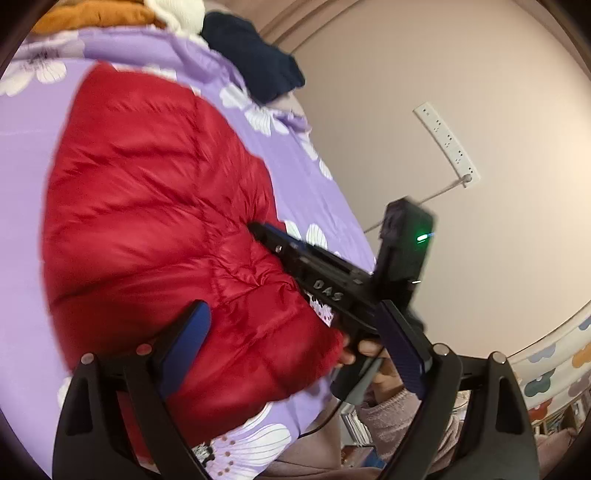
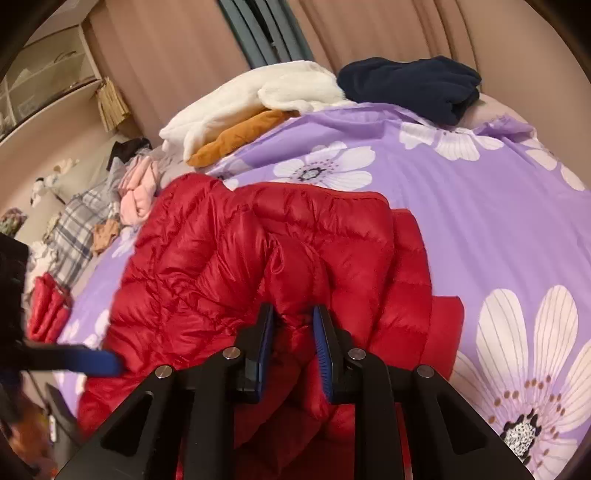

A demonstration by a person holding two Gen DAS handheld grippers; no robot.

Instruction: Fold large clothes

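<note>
On the bed's purple flowered cover (image 2: 461,206) I see the red puffer jacket (image 2: 229,258) lying bunched. My right hand-held gripper (image 2: 293,332) pinches a jacket fold; my left hand-held gripper (image 1: 295,343) gapes wide above it, holding nothing.

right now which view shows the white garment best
The right wrist view: the white garment lies whole at the bed's far edge, on an orange one. The left wrist view catches only a corner of it at the top.
</note>
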